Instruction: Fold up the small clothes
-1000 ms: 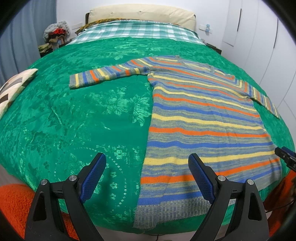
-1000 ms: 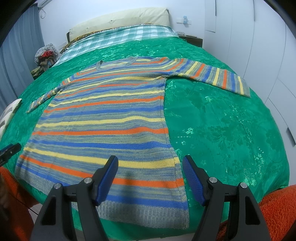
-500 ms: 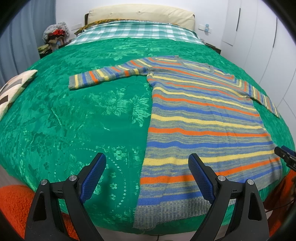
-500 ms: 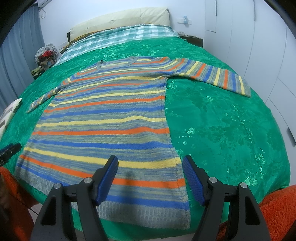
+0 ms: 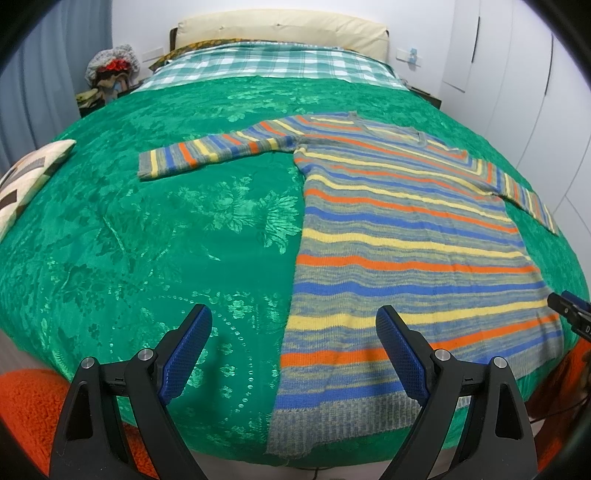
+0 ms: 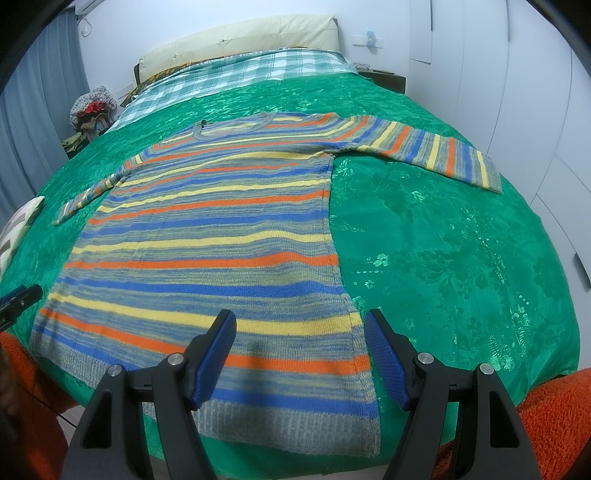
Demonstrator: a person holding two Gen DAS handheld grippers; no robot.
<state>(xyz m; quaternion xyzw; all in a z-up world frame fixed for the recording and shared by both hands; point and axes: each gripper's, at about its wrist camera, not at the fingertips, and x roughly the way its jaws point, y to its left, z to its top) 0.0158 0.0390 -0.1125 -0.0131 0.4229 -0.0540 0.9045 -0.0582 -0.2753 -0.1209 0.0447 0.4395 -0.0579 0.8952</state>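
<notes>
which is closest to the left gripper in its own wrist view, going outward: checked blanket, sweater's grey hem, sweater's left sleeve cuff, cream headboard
From the left gripper:
1. sweater's grey hem, just right, bed's near edge
2. sweater's left sleeve cuff, mid-bed, left
3. checked blanket, far end
4. cream headboard, against the wall

No visible change, sweater [image 5: 406, 236] unmoved, both claws motionless
</notes>
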